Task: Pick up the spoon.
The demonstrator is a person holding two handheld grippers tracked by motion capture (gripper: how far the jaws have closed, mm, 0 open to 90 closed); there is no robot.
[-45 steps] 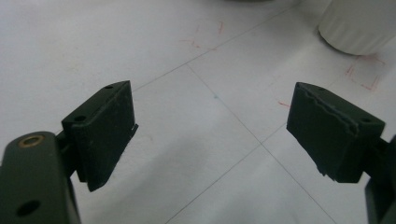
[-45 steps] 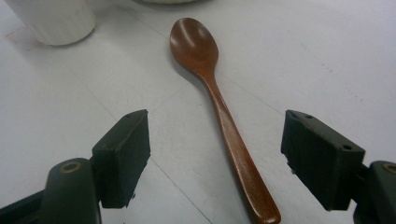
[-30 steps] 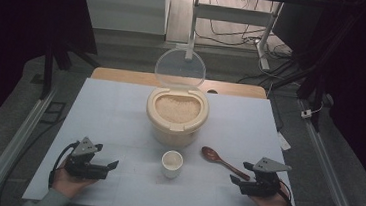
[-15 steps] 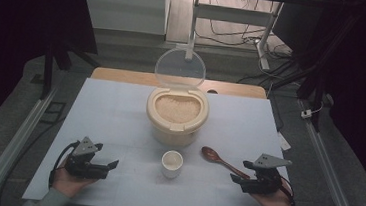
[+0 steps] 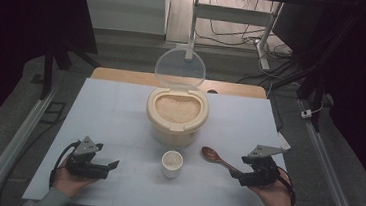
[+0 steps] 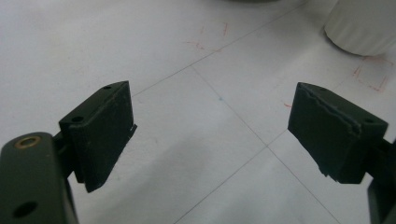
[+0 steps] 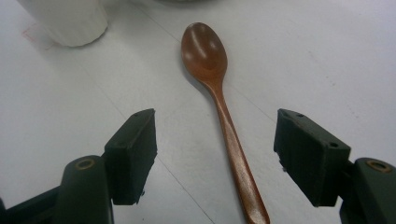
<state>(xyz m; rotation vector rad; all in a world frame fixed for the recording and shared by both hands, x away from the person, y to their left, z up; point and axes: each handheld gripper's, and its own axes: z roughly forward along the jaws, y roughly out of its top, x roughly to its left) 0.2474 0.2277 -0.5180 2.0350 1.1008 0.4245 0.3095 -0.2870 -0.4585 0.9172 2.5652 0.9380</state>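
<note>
White tabletop (image 5: pixel 120 107) carries it all. Your right hand-held gripper (image 7: pixel 215 154) has edged forward, jaws spread wide astride the spoon (image 7: pixel 219 107) handle, not yet touching. Closing comes next. Your left hand-held gripper (image 6: pixel 210 135) stays open, empty, near the cup (image 5: pixel 171 163).

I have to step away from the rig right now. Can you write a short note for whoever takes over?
Left tongs: open, over bare table, holding nothing.
Right tongs: open, jaws either side of the spoon handle, not gripping.
The spoon lies flat, bowl toward the rice tub, whose lid is up. The small cup stands in front of the tub.
Done: nothing picked up.
Left: probably grip the spoon and scoop rice into the cup.
</note>
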